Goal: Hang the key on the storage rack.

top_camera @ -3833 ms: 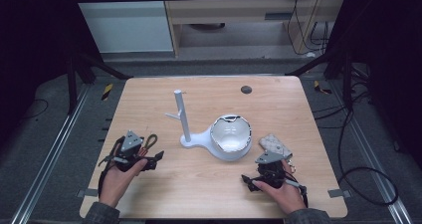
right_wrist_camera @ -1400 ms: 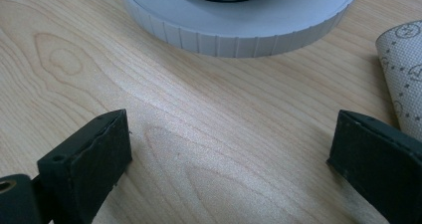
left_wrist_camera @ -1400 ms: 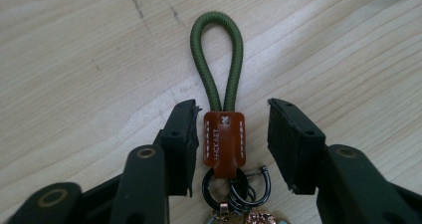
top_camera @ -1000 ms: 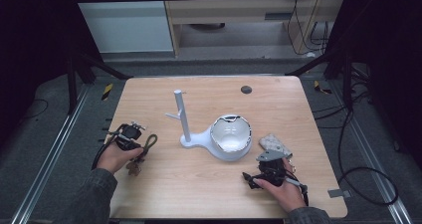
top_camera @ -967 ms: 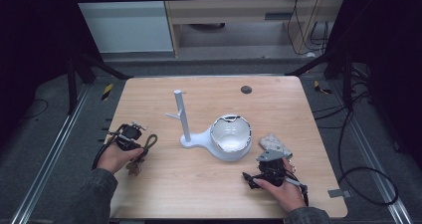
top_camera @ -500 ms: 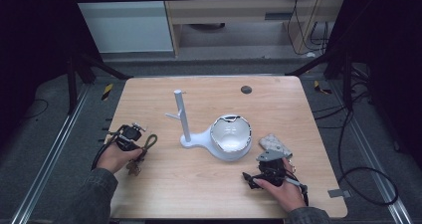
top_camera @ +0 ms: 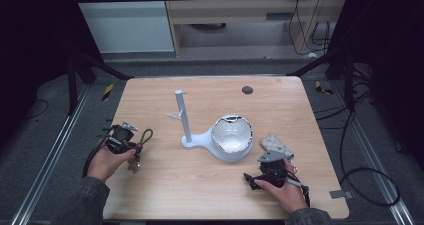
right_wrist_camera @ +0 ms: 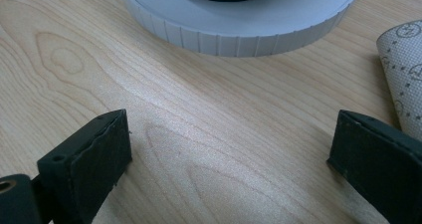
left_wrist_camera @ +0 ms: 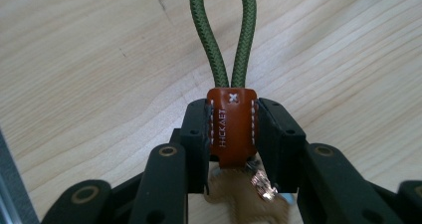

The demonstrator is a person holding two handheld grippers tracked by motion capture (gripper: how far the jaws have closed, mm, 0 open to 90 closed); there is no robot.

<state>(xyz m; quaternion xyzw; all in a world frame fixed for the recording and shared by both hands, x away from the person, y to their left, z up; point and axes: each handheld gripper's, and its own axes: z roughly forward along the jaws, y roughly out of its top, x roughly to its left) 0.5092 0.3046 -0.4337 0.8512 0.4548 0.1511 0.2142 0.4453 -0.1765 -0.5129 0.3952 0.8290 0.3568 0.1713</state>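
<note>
My left gripper [top_camera: 121, 135] sits near the table's left edge. It is shut on the brown leather tab [left_wrist_camera: 231, 127] of a keychain. The keychain's green cord loop [left_wrist_camera: 223, 40] sticks out ahead of the jaws and shows as a dark loop [top_camera: 145, 135] from above. A small metal clasp [left_wrist_camera: 263, 185] and a tan piece hang below the tab, just above the wood. My right gripper [top_camera: 270, 166] rests at the front right, open [right_wrist_camera: 229, 149], with bare wood between its wide-apart jaws.
A white stand with an upright post [top_camera: 182, 117] and a jagged-rimmed white bowl [top_camera: 231, 137] occupies the table's middle; its ribbed round base [right_wrist_camera: 239, 30] lies just ahead of the right gripper. A patterned grey cloth [top_camera: 275, 145] lies right of it. A dark disc [top_camera: 247, 90] sits at the back.
Since the oldest frame the left gripper has shifted toward the left edge and closed on the keychain's tab. In the last half second it lifted slightly. The right hand kept still.
</note>
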